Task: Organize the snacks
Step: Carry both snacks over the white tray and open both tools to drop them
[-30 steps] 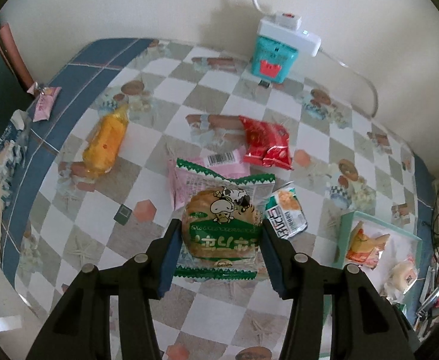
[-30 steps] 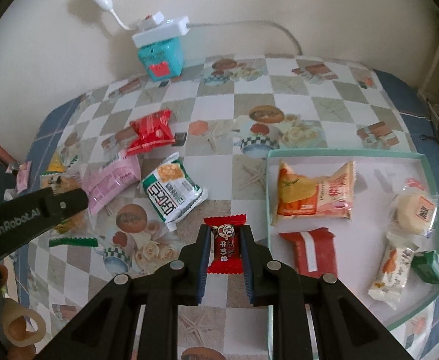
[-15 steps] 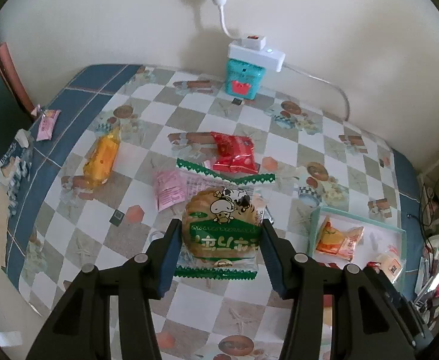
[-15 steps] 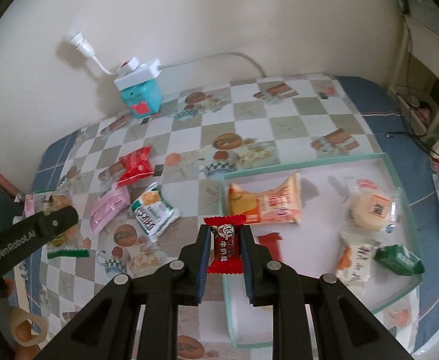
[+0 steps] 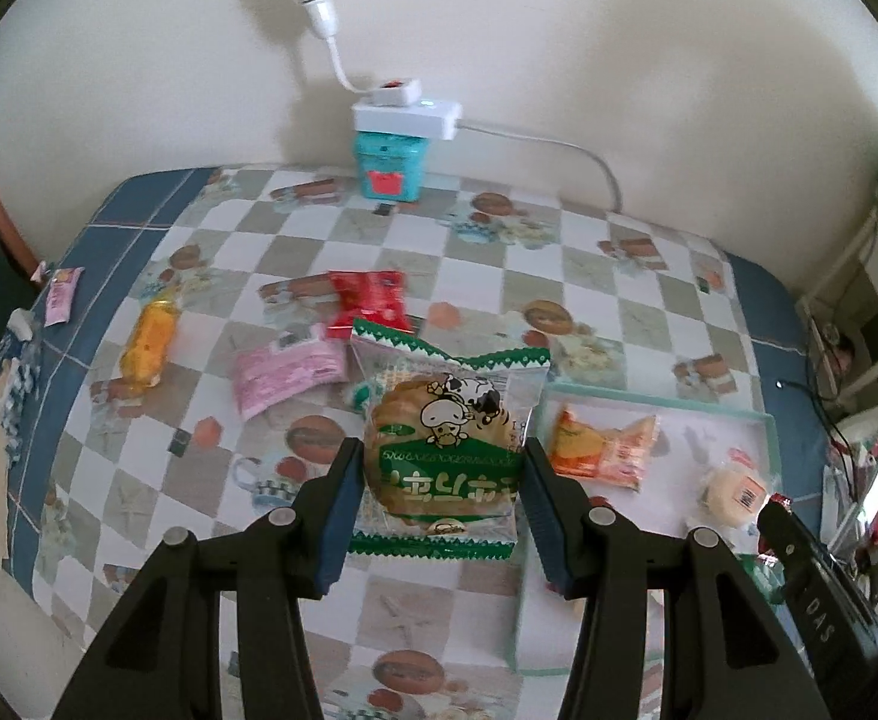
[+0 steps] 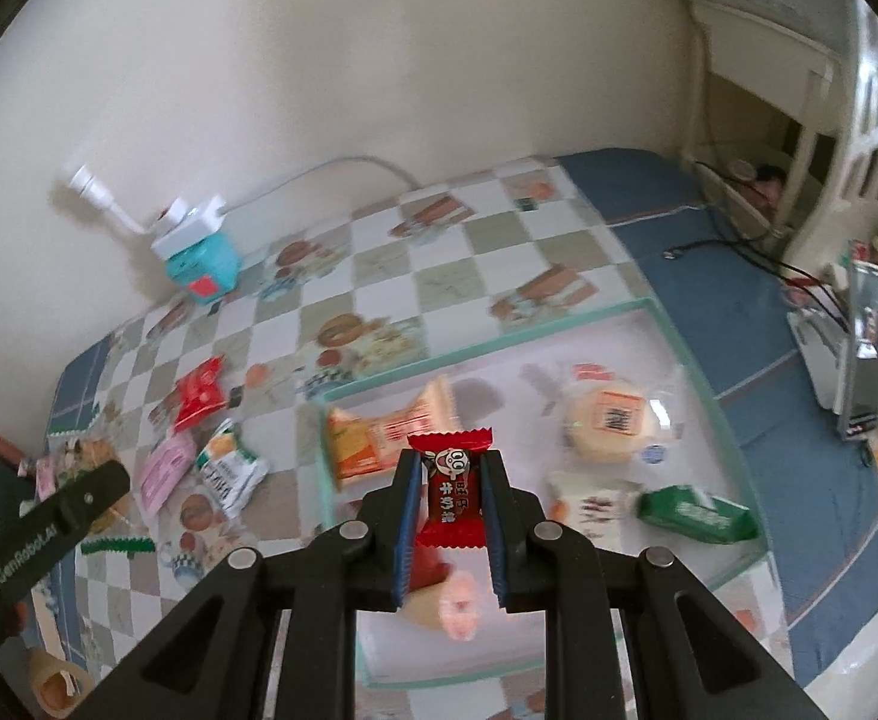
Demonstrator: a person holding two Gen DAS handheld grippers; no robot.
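- Two black two-finger grippers work over a checkered tablecloth (image 5: 451, 252): the left gripper (image 5: 442, 483) is clamped on a green-edged clear packet holding a round cookie (image 5: 446, 456), the right gripper (image 6: 451, 501) on a small red wrapped candy (image 6: 450, 495).
- The shallow white tray with a mint-green rim (image 6: 688, 354) holds five visible snacks: an orange packet (image 6: 379, 441), a round pale cake in clear wrap (image 6: 610, 423), a white packet (image 6: 595, 501), a green packet (image 6: 697, 513) and a pink-ended piece (image 6: 460, 603), blurred under the fingers.
- Left of the tray, four snacks lie loose: a red bag (image 5: 370, 300), a pink packet (image 5: 286, 372), a yellow-orange wrapped roll (image 5: 148, 339) and a white-and-green packet (image 6: 229, 471); a small pink candy (image 5: 61, 294) sits at the cloth's far-left edge.
- Compared with half a second ago, the candy hangs over the tray's inside instead of its left rim, and the cookie packet hangs closer to the tray.
- Beyond the tray, against the wall, a teal box (image 5: 390, 171) carries a white power strip (image 5: 406, 117).
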